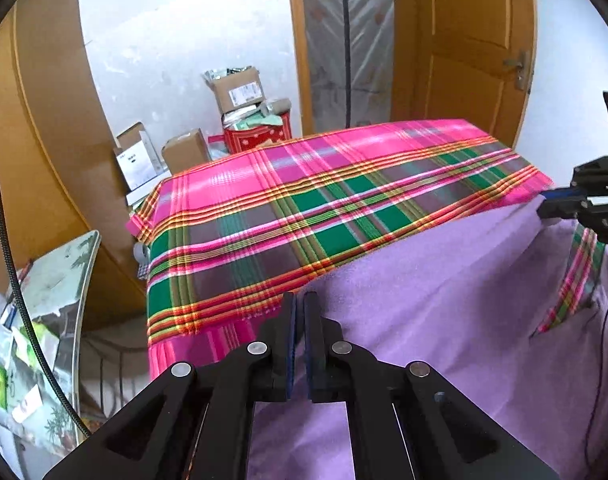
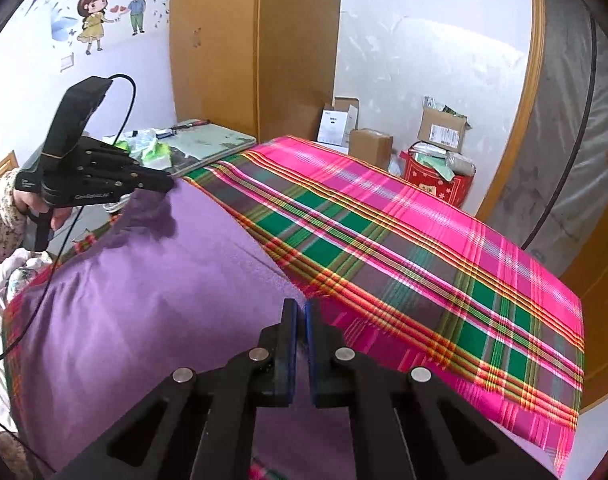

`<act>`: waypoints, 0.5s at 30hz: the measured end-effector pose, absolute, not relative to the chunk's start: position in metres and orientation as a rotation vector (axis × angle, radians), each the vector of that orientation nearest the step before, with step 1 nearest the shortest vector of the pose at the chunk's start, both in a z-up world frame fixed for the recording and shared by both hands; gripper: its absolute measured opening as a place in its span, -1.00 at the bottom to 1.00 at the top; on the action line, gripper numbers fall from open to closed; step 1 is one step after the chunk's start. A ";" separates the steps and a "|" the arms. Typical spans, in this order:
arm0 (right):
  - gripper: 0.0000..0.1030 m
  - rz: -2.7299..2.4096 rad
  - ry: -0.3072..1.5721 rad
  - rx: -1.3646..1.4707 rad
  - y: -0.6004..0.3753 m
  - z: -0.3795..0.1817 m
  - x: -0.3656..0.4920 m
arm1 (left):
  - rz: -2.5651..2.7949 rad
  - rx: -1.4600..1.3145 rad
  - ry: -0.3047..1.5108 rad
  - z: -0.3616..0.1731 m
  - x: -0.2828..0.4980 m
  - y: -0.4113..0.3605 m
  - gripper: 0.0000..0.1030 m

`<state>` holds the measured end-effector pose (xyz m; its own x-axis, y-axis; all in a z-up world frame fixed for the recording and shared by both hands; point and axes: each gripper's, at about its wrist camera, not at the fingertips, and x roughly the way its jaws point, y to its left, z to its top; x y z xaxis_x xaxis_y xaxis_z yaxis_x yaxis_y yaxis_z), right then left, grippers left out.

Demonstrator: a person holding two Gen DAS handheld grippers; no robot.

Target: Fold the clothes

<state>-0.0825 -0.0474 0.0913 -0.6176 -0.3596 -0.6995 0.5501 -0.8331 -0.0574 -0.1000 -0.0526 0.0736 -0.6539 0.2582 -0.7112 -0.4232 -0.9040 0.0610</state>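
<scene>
Left gripper [image 1: 300,300]: black plastic linkage with silver rivets and blue pads; I see the jaws clamped down to a thin slit on the purple garment's edge.
Right gripper [image 2: 300,306]: same black build, blue-lined jaws pinched nearly together on the purple cloth at its other corner; it also shows at the right edge of my left wrist view, tips on the same hem.
Purple garment [image 1: 443,280]: soft, matte, fleece-like fabric, plain lilac; held up by both grippers, stretched between them and draped toward the cameras, its top edge sagging slightly between the two grips.
Plaid cloth [image 1: 304,208]: shiny woven sheet, pink with green and brown blocks and red-yellow stripes; lies flat over the raised surface behind and under the garment, fringe hanging at the near-left edge.
Person's hand [image 2: 36,204]: grips the left tool's handle; speckled knit sleeve behind it.
Cardboard boxes [image 1: 236,92]: brown and white, stacked against the rough white wall, beside a red patterned tub [image 1: 260,136].
Door [image 1: 467,52]: orange-brown wood, panelled, metal handle.
Wall sticker [image 2: 112,8]: cartoon couple with hearts.
</scene>
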 end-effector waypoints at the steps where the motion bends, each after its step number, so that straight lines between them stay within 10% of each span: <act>1: -0.92 -2.414 0.365 0.954 -0.048 0.093 -0.077 | 2.544 -1.040 0.315 0.075 -0.096 -0.053 -0.93; 15: -0.93 -2.405 0.401 0.914 -0.062 0.109 -0.012 | 2.578 -1.004 0.321 0.088 -0.041 -0.061 -0.93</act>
